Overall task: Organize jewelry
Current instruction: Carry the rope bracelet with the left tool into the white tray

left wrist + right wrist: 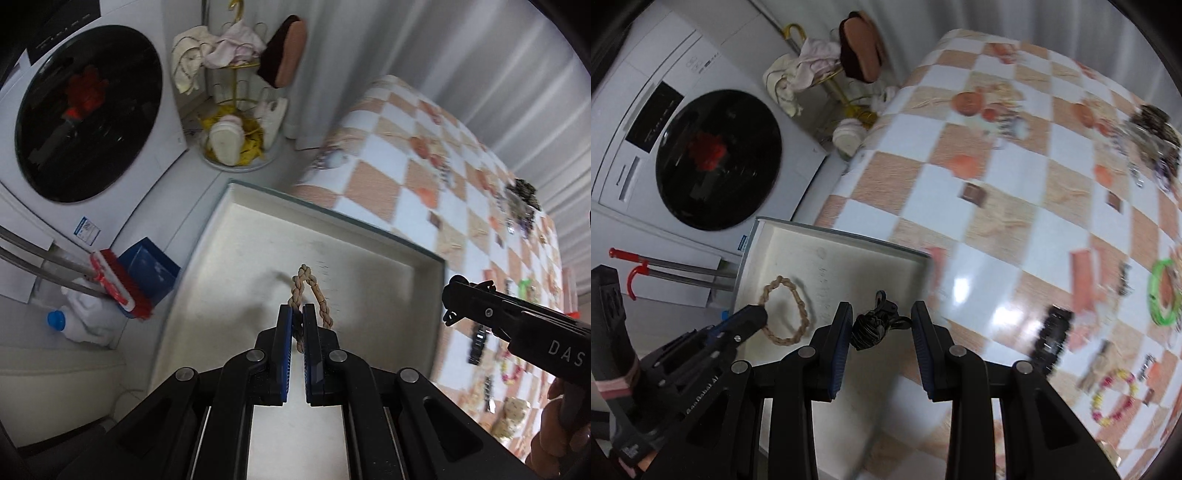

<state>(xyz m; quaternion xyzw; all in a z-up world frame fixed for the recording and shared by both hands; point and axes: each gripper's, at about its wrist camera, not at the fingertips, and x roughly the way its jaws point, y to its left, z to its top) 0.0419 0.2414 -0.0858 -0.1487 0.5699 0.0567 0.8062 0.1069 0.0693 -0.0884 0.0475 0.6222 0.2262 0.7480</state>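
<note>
Because loose pieces are collected in the tray [369, 236], the left gripper [297, 314] pinches a braided bracelet [314, 291] above it (dangling); the right gripper [881, 321] holds a black hair tie [871, 326] alongside.

One white tray [783, 236]; one braided tan loop [786, 314]; one black hair tie [871, 328]; two tools, left tool [297, 314] and right tool [881, 321].

Tray [798, 240] left of table [997, 229]; washing machine [713, 158] seemingly behind.
</note>
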